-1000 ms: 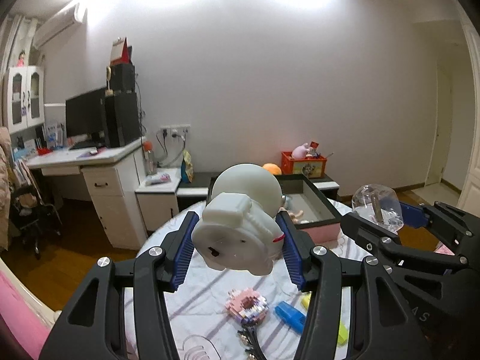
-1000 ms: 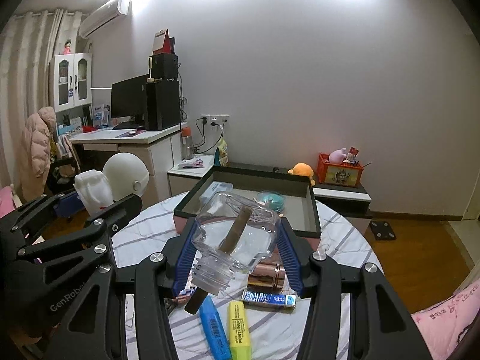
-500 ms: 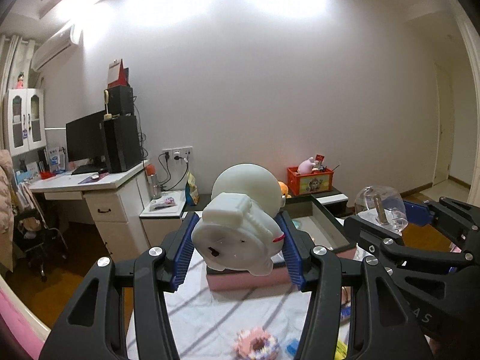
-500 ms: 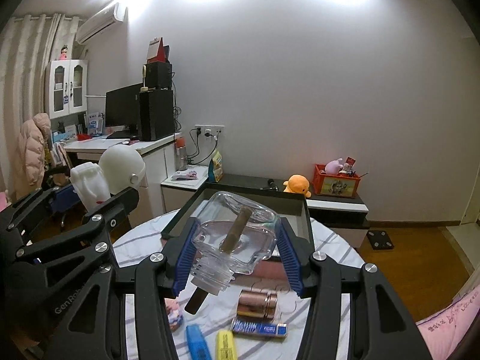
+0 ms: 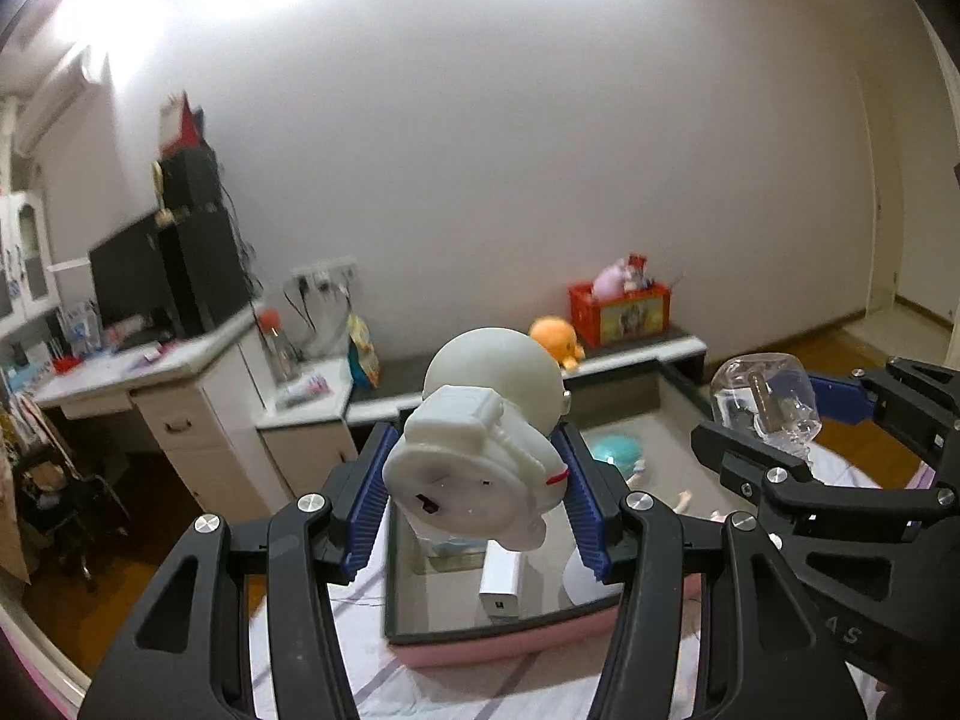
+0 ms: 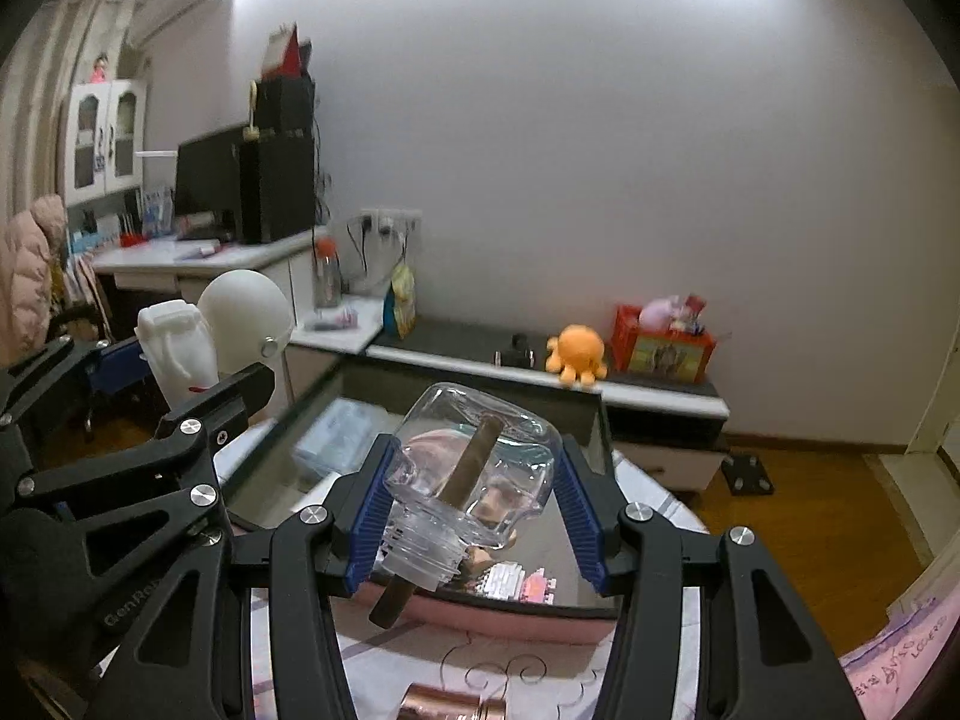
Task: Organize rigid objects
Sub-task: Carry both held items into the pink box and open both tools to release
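Note:
My left gripper [image 5: 477,504] is shut on a white astronaut figure [image 5: 480,450] and holds it over the near left part of the dark-rimmed pink box [image 5: 498,630]. It also shows in the right wrist view [image 6: 204,336]. My right gripper [image 6: 474,516] is shut on a clear glass bottle [image 6: 480,468] with a brown stick through its neck, held above the near edge of the box [image 6: 480,606]. The bottle also shows in the left wrist view [image 5: 762,402].
Inside the box lie a white block [image 5: 501,585], a teal round thing [image 5: 615,453], a plastic packet [image 6: 336,435] and a pink brick toy [image 6: 522,582]. A copper cylinder [image 6: 447,708] lies on the tablecloth. A desk [image 5: 168,372] and low cabinet [image 6: 540,372] stand beyond.
Both grippers have moved forward with their objects, from above the loose items on the table to over the box. The box now fills the lower middle of both views.

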Motion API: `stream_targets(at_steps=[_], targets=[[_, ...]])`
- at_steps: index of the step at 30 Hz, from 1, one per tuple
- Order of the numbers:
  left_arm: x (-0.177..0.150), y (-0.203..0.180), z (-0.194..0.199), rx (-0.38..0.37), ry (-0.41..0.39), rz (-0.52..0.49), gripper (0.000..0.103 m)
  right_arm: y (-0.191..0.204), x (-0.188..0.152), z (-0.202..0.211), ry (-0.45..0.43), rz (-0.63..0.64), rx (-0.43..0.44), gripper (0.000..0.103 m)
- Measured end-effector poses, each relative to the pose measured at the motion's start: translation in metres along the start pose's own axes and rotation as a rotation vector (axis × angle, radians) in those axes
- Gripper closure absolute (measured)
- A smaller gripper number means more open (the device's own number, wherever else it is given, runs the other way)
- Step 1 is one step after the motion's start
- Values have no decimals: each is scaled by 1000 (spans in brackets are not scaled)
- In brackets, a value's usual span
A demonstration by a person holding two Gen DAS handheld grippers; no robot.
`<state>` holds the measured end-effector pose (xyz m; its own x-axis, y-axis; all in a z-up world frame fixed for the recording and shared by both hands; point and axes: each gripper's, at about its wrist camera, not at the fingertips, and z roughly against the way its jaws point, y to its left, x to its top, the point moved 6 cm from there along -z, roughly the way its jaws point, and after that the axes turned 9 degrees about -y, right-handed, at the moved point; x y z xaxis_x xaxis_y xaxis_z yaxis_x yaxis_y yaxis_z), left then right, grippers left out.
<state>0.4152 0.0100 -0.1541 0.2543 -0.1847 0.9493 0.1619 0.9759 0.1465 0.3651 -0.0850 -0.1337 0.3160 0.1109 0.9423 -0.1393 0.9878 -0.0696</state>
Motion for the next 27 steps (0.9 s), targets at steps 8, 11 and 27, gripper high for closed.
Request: stream_targets(at_steps=[8,11,27], targets=[[-36,-10,-61,-17,147,-17,49,-4,-33,-51,148,14,-9,50],[-44,-12,-73,-1,172,-29,49,-8,-42,-62,183,21,-17,50],[-22,22,-27,86,79,54,6,-16,-26,-44,130,-25,0,21]])
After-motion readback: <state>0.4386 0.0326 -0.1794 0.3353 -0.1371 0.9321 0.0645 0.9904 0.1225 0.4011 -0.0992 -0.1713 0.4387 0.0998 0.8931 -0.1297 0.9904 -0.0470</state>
